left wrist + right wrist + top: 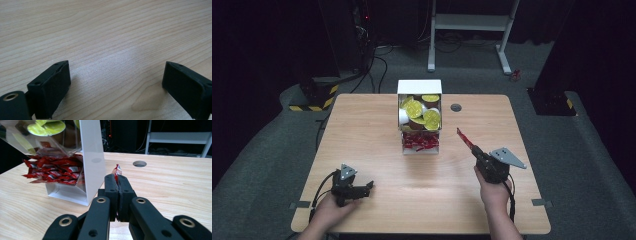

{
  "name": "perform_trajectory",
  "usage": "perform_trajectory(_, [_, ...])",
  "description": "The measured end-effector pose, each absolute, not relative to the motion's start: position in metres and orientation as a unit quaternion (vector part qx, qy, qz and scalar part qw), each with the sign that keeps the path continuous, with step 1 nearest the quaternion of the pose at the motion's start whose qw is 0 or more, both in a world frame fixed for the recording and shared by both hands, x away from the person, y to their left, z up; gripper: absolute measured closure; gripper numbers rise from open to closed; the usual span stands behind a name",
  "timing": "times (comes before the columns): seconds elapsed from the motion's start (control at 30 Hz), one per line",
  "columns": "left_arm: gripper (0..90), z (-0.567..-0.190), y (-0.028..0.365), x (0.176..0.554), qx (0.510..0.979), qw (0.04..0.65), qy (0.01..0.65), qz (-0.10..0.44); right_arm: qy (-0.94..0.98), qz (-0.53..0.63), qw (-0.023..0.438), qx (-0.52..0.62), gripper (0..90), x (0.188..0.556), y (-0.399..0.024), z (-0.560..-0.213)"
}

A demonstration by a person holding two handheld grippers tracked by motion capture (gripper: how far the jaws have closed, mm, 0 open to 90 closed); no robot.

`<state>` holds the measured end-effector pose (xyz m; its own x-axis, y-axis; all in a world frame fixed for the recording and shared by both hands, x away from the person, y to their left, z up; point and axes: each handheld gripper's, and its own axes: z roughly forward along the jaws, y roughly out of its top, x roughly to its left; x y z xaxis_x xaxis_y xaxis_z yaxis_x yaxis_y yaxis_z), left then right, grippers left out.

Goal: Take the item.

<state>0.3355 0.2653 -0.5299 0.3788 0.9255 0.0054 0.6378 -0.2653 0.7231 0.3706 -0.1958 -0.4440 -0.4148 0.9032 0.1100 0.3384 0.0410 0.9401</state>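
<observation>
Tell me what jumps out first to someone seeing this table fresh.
The white dispenser box at the table's far middle draws the eye: yellow-lidded pods piled above, red packets heaped in its lower tray. Next, the right gripper, shut on a single red packet held up right of the box. The left gripper rests open near the front edge.

A light wooden table [377,125] is standing on grey carpet [257,165]. At twelve o'clock a white desk frame [472,22] is sitting against darkness; cables [377,65] are trailing at eleven.
</observation>
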Motion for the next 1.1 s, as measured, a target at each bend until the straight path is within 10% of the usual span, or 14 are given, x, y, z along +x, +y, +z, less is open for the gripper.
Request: perform_trajectory(1.1, [8.4,-0.53,0.266,0.335,0.765,0.325,0.511,0.22,0.669,0.456,0.308,0.5,88.8,0.422,-0.201,-0.456])
